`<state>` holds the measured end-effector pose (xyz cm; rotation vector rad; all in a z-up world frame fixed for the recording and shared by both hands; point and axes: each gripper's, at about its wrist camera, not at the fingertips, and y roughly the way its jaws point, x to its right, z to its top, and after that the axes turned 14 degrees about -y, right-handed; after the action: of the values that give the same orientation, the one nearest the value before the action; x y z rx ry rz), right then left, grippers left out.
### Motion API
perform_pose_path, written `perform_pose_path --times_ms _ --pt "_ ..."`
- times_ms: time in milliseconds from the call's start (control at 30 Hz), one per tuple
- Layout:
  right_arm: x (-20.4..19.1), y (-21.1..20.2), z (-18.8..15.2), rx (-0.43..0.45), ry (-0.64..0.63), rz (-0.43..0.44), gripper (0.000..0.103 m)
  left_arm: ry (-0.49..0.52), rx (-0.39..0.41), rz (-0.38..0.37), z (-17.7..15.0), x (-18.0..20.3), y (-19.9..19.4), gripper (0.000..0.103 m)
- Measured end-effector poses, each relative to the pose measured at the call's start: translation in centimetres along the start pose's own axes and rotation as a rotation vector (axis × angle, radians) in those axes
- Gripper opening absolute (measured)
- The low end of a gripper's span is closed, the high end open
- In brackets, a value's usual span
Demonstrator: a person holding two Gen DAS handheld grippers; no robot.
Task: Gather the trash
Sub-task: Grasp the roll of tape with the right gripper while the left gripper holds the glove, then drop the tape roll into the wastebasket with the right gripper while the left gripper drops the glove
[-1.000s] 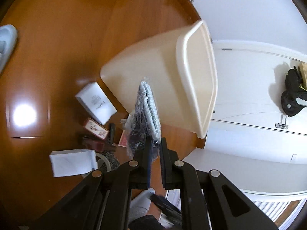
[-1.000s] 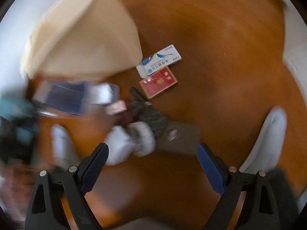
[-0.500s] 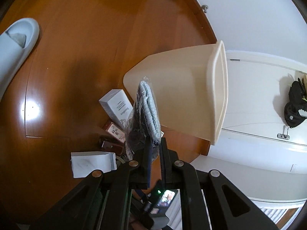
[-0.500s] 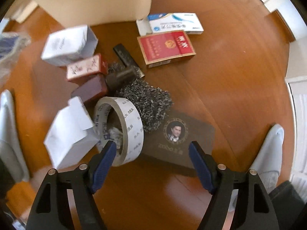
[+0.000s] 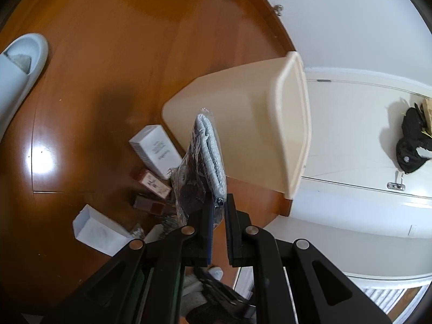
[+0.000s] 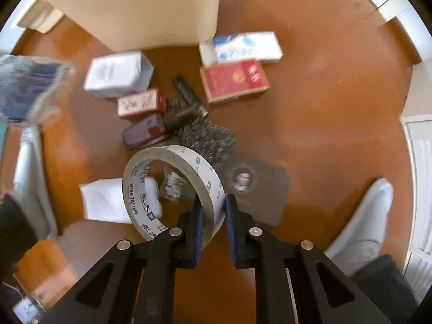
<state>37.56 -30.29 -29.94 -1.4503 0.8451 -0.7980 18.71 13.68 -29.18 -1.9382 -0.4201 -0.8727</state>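
A: On floor [image 6: 324, 86], litter is bunched just below the bin [image 6: 140, 8]; bare wood to the right, up to the white trim.
B: Left view?
A: Bin rim [image 5: 299, 124] sits close to the white door, wide bare floor off to the left. Only this view shows the rim and a second bin at top. Right view alone shows red pack [image 6: 235, 81], blue-white box [image 6: 243, 46], dark card with portrait [image 6: 256, 186].
B: Grippers?
A: Left gripper [image 5: 217, 210] clamped tight on bagged cloth [image 5: 205, 156], held up in front of the bin wall. Right gripper [image 6: 213, 208] jaws closing, tape roll [image 6: 172, 191] wall between the pads, touching both. Roll stands beside white box [image 6: 105, 199], over the brush [image 6: 205, 137] edge.
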Motion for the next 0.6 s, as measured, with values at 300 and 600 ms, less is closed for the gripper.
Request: perform_pose_path --times_ms 300,600 --pt "4.8 -15.4 3.4 0.230 0.069 0.025 0.015 0.008 -0.004 -0.059 -1.5 0.9 -2.3 0.007" --pt "1.5 -18.6 22.1 0.246 -0.040 -0.032 0.015 -0.025 -0.020 -0.026 -1.6 -1.1 -1.1 0.007"
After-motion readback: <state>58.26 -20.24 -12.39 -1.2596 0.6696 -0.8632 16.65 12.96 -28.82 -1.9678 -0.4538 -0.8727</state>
